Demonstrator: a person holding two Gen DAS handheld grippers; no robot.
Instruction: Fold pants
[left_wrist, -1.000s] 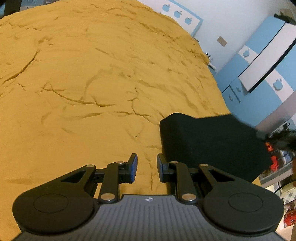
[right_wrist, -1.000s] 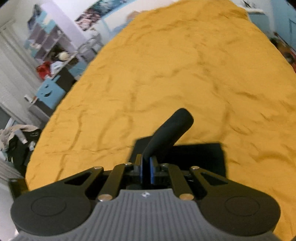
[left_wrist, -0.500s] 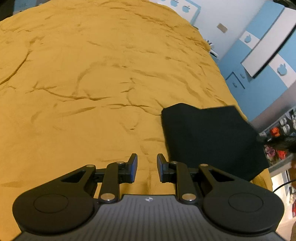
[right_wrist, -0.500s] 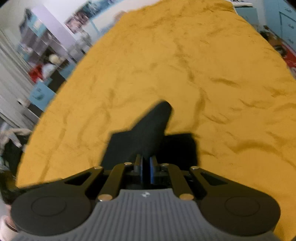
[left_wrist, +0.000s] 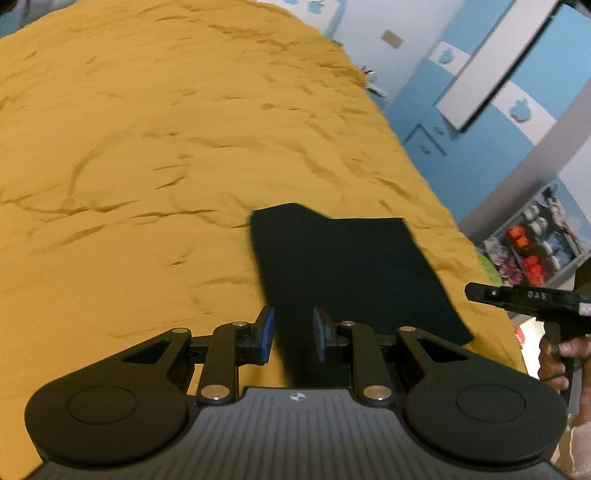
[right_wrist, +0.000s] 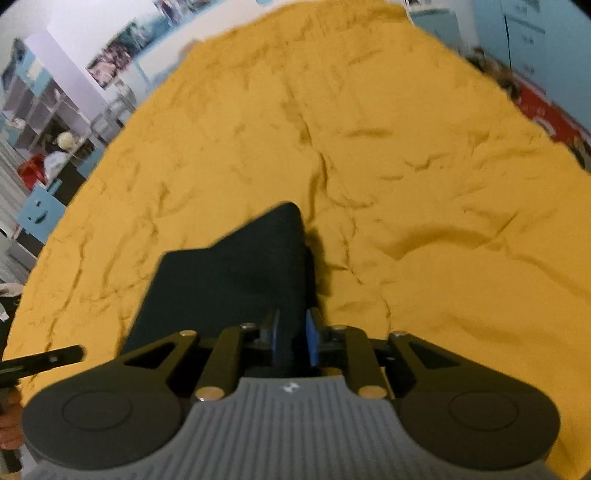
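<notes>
The black pants (left_wrist: 347, 269) lie folded into a small flat block on the yellow bedspread (left_wrist: 147, 155), near its front edge. My left gripper (left_wrist: 293, 338) is open, its jaws either side of the pants' near left edge. My right gripper (right_wrist: 291, 341) has its jaws slightly apart around the near edge of the pants (right_wrist: 229, 273), which now lie flat in front of it. The right gripper's body also shows at the right edge of the left wrist view (left_wrist: 524, 299).
Blue and white cabinets (left_wrist: 491, 96) stand beyond the bed's right side, with shelves of colourful items (left_wrist: 532, 251) nearer. Shelving and a blue box (right_wrist: 37, 214) stand off the bed's left side. Yellow bedspread stretches wide beyond the pants.
The right gripper laid the raised fold of the pants down flat and its jaws parted. The left gripper moved right, so the pants' edge now lies between its open jaws.
</notes>
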